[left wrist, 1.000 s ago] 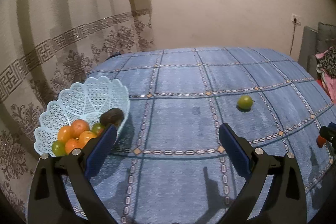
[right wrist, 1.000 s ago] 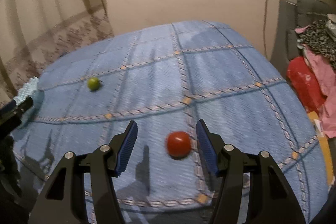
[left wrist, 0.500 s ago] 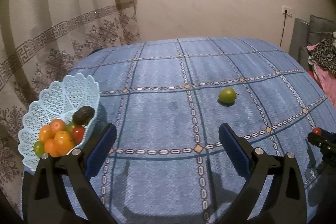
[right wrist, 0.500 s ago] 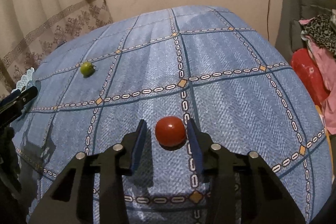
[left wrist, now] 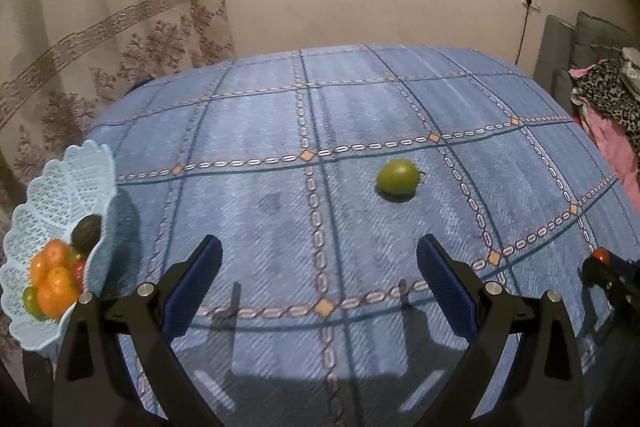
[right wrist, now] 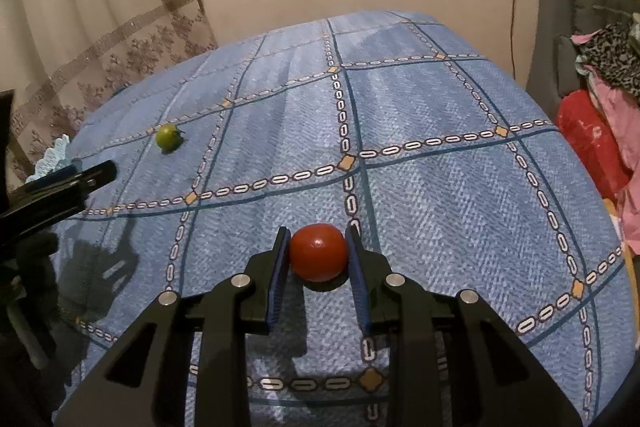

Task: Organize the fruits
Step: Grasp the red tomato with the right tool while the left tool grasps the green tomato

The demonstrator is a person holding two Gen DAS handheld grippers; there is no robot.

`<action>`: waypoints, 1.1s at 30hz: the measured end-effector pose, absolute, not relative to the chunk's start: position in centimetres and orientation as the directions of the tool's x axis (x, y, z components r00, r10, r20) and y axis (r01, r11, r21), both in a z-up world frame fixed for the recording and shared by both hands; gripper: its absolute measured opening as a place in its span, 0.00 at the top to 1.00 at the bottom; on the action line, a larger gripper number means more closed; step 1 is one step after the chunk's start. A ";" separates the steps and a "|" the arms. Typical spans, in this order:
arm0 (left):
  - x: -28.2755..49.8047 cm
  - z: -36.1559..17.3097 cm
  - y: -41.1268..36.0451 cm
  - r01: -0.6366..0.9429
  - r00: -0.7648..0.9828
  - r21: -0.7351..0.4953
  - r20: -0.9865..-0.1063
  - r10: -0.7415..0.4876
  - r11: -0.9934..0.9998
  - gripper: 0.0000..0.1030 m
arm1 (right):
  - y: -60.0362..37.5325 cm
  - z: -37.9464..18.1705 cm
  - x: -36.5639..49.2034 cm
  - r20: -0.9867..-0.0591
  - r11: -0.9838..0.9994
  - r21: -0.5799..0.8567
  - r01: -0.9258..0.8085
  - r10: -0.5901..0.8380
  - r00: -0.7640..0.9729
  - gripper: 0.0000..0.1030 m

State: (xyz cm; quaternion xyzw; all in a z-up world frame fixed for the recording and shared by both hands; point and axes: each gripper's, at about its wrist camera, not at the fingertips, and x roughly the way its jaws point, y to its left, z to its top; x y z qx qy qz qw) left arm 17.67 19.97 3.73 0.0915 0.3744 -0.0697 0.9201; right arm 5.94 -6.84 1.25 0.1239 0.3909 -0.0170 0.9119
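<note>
The tablecloth (right wrist: pixel 440 187) is blue, crossed by dark lines and white chain links with orange diamonds. One fruit (right wrist: pixel 318 252) is red, another (left wrist: pixel 398 177) green. The basket (left wrist: pixel 56 187) is pale blue lattice — orange, green, red and one dark fruit inside. The curtain (left wrist: pixel 100 39) is beige, floral-patterned.

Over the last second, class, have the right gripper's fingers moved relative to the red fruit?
Yes. The right gripper fingers have closed inward from both sides; both now press against the red fruit, which still rests on the blue tablecloth.
</note>
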 end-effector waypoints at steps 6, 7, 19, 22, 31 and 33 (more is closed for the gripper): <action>19.6 3.3 18.1 0.222 0.701 0.121 -0.709 -0.073 0.968 0.04 | -7.1 1.1 5.8 -0.712 0.963 0.241 0.119 0.093 0.696 0.73; 19.9 3.2 17.8 0.229 0.700 0.123 -0.710 -0.076 0.966 0.04 | -7.1 1.1 5.7 -0.712 0.962 0.244 0.119 0.095 0.696 0.73; 23.3 1.6 16.2 0.281 0.657 0.068 -0.740 -0.140 0.957 0.23 | -7.6 0.9 5.7 -0.710 0.957 0.262 0.121 0.106 0.696 0.73; 23.9 1.2 15.5 0.307 0.635 0.046 -0.754 -0.168 0.951 0.29 | -7.5 0.9 5.7 -0.710 0.958 0.258 0.122 0.103 0.697 0.73; 24.2 0.8 14.2 0.367 0.632 0.044 -0.744 -0.215 0.929 0.60 | -7.2 0.8 5.7 -0.710 0.960 0.254 0.121 0.100 0.697 0.73; 24.0 0.8 14.1 0.370 0.634 0.046 -0.742 -0.216 0.928 0.60 | -7.2 0.8 5.8 -0.710 0.960 0.253 0.121 0.099 0.697 0.73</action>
